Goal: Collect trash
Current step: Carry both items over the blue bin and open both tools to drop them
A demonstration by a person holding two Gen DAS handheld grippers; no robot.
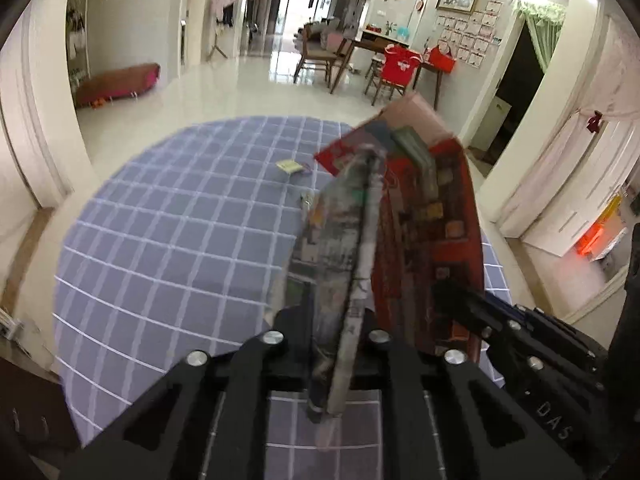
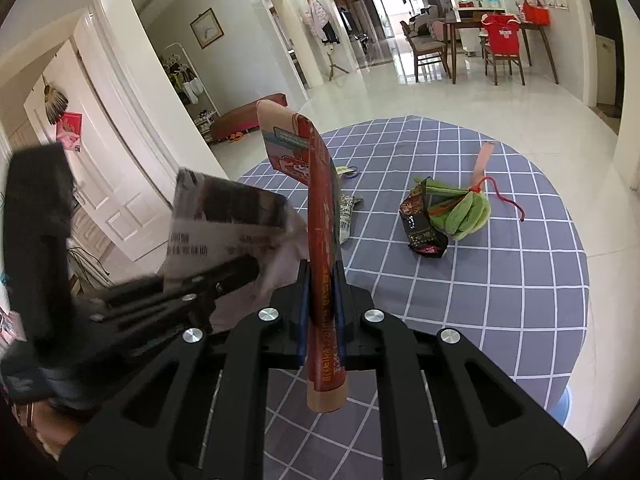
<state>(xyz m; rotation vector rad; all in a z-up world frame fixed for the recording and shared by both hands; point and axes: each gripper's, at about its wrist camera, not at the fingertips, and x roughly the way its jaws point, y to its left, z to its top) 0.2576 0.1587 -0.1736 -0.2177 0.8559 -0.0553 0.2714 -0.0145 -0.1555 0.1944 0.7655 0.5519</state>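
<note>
Your left gripper (image 1: 340, 320) pinches a crinkled grey printed wrapper (image 1: 340, 264) edge-on; your right gripper (image 2: 320, 300) clamps a stiff red carton (image 2: 320, 208), both above the round checked tablecloth (image 2: 500, 280). Only the right view shows the black packet (image 2: 420, 224) and green leaves (image 2: 464, 212) lying there.

Left wrist view: rides just behind the left claw (image 1: 340, 320), tilted down across the round checked table (image 1: 160, 240), facing the dining area (image 1: 384, 60); the clamped silvery wrapper (image 1: 344, 248) fills the near field.
Right wrist view: sits just behind the right claw (image 2: 320, 312), angled down over the same table (image 2: 500, 280), its red packet (image 2: 324, 240) close up.
Shared ground: both see the tablecloth, the dining chairs, the hallway, and each other's claw — right claw (image 1: 472, 300) at one right edge, left claw (image 2: 224, 272) at the other's left.
</note>
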